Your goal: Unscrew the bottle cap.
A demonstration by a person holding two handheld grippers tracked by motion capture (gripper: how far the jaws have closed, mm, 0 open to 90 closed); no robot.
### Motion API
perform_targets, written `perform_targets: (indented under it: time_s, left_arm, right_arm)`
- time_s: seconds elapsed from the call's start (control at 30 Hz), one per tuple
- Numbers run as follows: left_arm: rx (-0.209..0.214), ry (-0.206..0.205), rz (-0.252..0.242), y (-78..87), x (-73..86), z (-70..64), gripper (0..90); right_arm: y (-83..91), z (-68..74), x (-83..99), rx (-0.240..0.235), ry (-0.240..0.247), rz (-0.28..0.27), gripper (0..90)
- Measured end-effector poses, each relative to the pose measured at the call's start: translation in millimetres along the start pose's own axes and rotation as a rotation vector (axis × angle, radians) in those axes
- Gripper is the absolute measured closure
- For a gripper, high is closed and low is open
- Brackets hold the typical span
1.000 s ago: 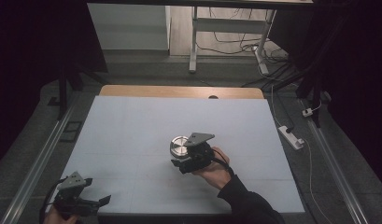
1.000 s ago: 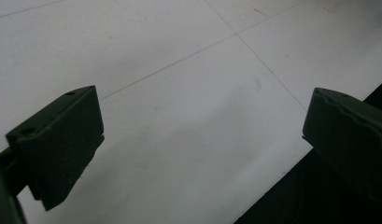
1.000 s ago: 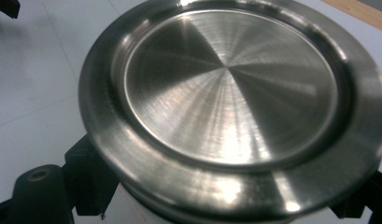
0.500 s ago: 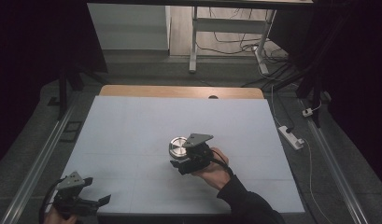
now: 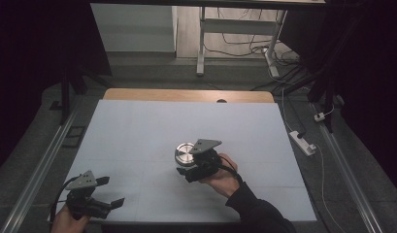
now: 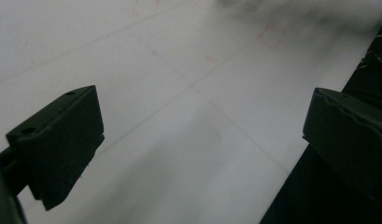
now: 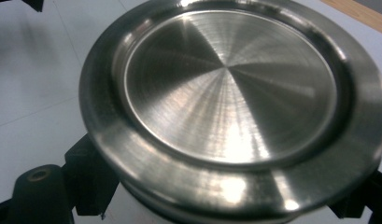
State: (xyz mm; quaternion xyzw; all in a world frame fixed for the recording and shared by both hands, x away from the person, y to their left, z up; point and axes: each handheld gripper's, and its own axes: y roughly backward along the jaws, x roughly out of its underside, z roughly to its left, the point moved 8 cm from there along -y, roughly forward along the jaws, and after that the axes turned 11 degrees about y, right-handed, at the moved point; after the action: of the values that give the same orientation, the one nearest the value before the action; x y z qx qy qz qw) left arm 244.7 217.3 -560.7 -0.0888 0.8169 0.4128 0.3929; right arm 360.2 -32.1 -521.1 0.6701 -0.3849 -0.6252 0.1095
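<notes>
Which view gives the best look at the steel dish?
The right gripper view: the steel dish is close up, its rim and brushed inner face sharp, with the right gripper jaws on either side below it. The high view shows the dish small, partly behind that gripper. The left gripper view looks elsewhere, across the table.

Right gripper (image 5: 186, 167) around steel lid (image 5: 186, 153), mid-table (image 5: 138, 131).

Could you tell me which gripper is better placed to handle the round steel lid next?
The right gripper: its fingers flank the round brushed-steel lid. The left gripper sits open near the white table's front-left corner.
</notes>
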Motion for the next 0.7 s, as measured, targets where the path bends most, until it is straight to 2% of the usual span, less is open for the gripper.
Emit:
perform_targets:
  time_s: [0.17,0.2,0.23,0.27,0.3,0.47,0.7]
  left_arm:
    - [0.018,-0.016,-0.007,-8.8,-13.5,-4.8,0.0]
    - [0.029,-0.029,0.013,-13.5,-19.4,-8.2,0.0]
    - [0.029,-0.029,0.013,-13.5,-19.4,-8.2,0.0]
    - [0.030,-0.056,0.016,-17.4,-26.4,-11.0,0.0]
    - [0.030,-0.056,0.016,-17.4,-26.4,-11.0,0.0]
    - [0.044,-0.086,-0.002,-27.4,-49.2,-18.0,0.0]
    - [0.063,-0.117,0.023,-37.6,-75.0,-23.4,0.0]
  right_arm:
    - [1.3,-0.2,-1.2,-0.005,-0.002,-0.006,15.1]
    - [1.5,-0.3,-1.5,-0.005,-0.001,-0.007,15.1]
    - [1.5,-0.3,-1.5,-0.005,-0.001,-0.007,15.1]
    - [1.8,-0.2,-1.8,-0.008,0.003,-0.009,15.1]
    - [1.8,-0.1,-1.8,-0.008,0.003,-0.009,15.1]
    - [1.9,0.7,-2.2,-0.011,0.003,-0.009,15.1]
    - [3.7,1.4,-4.1,-0.012,0.009,-0.017,15.1]
